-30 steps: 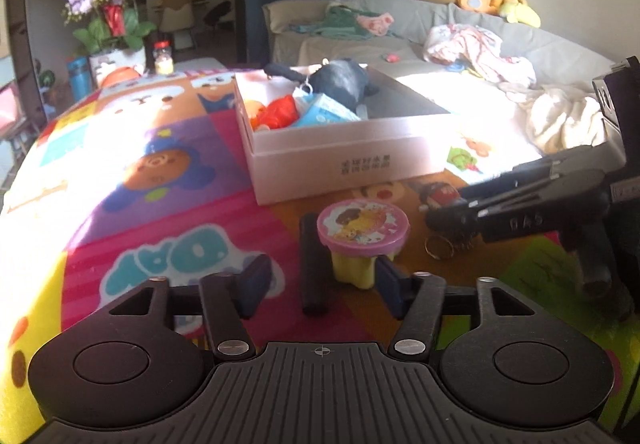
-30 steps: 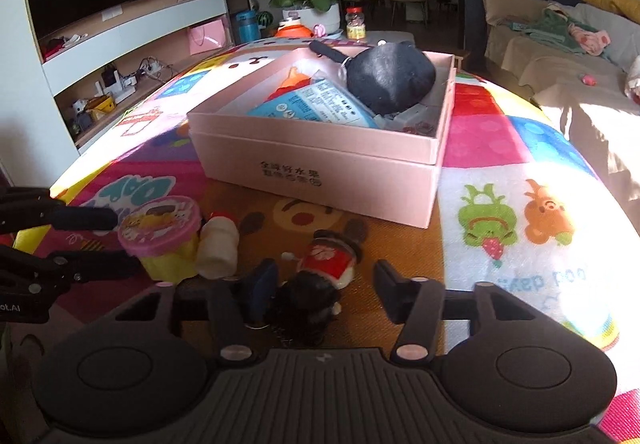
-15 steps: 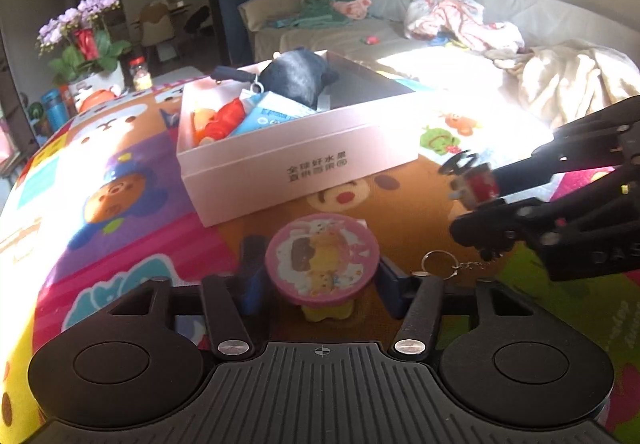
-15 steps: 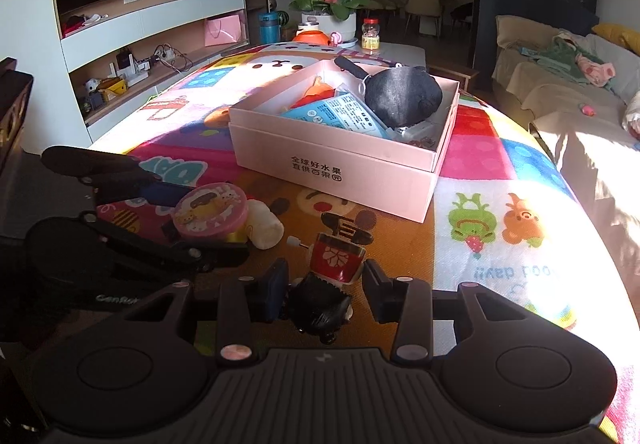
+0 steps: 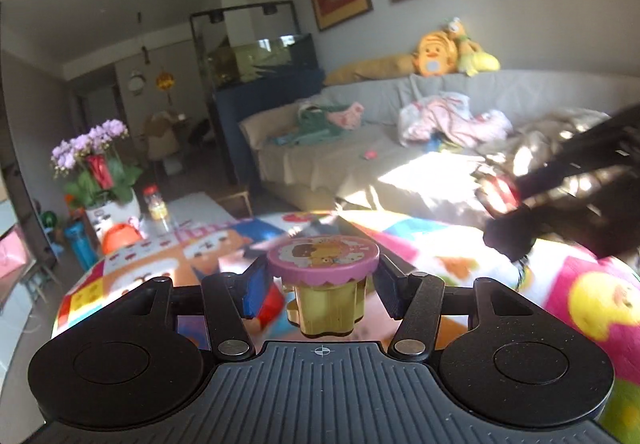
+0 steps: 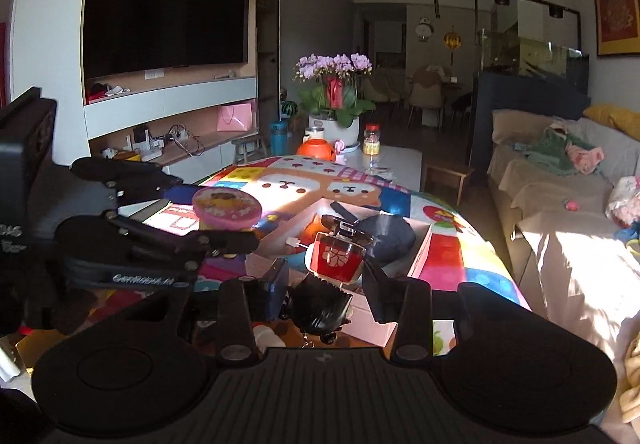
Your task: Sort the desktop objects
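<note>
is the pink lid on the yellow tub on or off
On. The pink lid sits flat across the top of the yellow tub, which the left gripper holds upright between its fingers, off the mat.

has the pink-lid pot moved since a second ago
Yes. The pot, then standing on the mat before the pink box, is now lifted clear in the left tongs, level with the sofa behind.

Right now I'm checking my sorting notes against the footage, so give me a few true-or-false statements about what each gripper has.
1. The left gripper holds a pink-lidded yellow tub. True.
2. The right gripper is empty. False: it grips a red and black figurine.
3. The pink box contains a dark plush item. True.
4. The tub rests on the mat. False: it hangs above the colourful mat.
</note>
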Tool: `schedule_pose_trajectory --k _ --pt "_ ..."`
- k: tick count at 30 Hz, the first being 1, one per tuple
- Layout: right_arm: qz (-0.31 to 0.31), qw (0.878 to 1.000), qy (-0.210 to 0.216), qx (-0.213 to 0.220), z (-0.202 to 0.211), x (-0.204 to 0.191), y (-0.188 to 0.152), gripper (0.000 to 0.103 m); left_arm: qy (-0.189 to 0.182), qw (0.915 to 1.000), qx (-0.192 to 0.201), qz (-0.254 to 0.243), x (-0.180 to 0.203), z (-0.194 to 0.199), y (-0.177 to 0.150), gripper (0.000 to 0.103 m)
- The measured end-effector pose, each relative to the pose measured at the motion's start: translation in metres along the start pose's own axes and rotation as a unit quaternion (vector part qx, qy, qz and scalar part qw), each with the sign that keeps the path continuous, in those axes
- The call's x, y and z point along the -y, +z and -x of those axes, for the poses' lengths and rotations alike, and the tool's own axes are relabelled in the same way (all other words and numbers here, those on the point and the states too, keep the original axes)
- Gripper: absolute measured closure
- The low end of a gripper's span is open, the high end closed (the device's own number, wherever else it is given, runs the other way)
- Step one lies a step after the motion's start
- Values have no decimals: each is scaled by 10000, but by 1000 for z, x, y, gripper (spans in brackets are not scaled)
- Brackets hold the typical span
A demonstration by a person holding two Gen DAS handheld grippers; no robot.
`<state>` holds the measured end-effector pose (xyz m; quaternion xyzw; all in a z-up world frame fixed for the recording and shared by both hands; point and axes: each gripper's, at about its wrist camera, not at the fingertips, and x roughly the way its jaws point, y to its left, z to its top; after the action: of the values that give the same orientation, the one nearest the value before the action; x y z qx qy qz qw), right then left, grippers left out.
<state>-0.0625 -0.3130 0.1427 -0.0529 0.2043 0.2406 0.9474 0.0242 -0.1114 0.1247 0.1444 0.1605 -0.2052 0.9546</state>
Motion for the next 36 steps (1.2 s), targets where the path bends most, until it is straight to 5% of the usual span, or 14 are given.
schedule_pose_trajectory --k 4,8,12,18,24,28,29,36 --pt "-112 9998 -20 -181 -17 8 0 63 -226 9991 95 357 -7 -52 23 43" --pt "-205 9989 -153 -387 -33 14 -4 63 -255 9984 -133 492 -16 -91 27 25" --pt "-228 9985 -180 -469 -39 20 -8 63 -82 9973 -289 663 -32 -77 -6 12" --pt "-459 9980 25 -445 -69 23 7 63 151 9951 -692 693 -35 -38 -63 7" --pt "-518 9976 432 -175 -123 13 65 63 285 9909 -971 893 -36 -21 -97 2" --pt "-936 9931 576 -402 -178 16 100 58 313 9871 -1059 1160 -42 -24 -109 2" --pt "-1017 9922 546 -466 -188 18 103 52 272 9862 -1034 1265 -44 -23 -111 2" --pt "-1232 9894 -293 -706 -233 50 102 54 61 9791 -939 1805 -57 -28 -122 1"
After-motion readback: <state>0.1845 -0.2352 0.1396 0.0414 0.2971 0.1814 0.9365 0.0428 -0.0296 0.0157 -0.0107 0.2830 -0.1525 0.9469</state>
